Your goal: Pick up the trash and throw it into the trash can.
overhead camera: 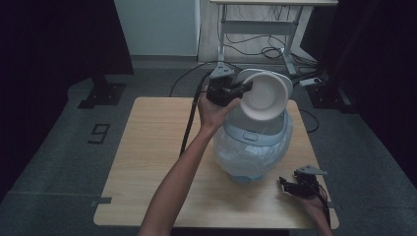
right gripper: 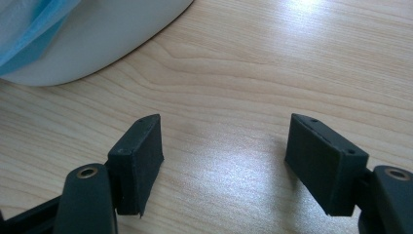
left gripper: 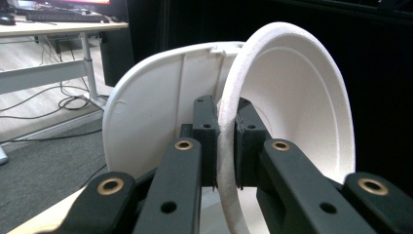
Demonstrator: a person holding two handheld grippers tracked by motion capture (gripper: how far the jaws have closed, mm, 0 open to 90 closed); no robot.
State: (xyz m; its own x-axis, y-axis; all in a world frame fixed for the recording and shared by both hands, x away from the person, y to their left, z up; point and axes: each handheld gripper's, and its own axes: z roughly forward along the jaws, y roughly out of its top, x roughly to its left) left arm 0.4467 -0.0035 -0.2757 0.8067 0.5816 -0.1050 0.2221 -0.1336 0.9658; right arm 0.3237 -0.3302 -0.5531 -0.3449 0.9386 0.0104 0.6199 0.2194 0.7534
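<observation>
Far left of the high view, black curtains hang over a dark grey carpeted floor (overhead camera: 59,147), a pale number marked on it just beside the light wooden square surface (overhead camera: 147,162), whose left half lies bare. A black cable runs across that surface up to the left gripper (overhead camera: 244,88), held high over the far edge by the person's outstretched left arm. Its jaws are clamped tight on the rim of a white, rough-textured foam bowl (overhead camera: 265,96); the left gripper view has one pad inside and one outside the rim, the bowl (left gripper: 292,112) tipped on edge, its hollow facing the camera above. The bowl hangs in the air over the open mouth of a round white bin lined with a pale blue plastic bag (overhead camera: 251,147), which stands on the right half of the surface. The bin's white hinged lid (left gripper: 156,112) stands upright just behind the bowl. Behind it all, a pale desk frame (overhead camera: 255,29) stands over tangled cables on a wooden floor. At the near right corner, the right gripper (overhead camera: 287,186) rests low, jaws spread apart and holding nothing; the right gripper view shows bare wood grain between them and the bin's white base (right gripper: 97,44) beyond.
</observation>
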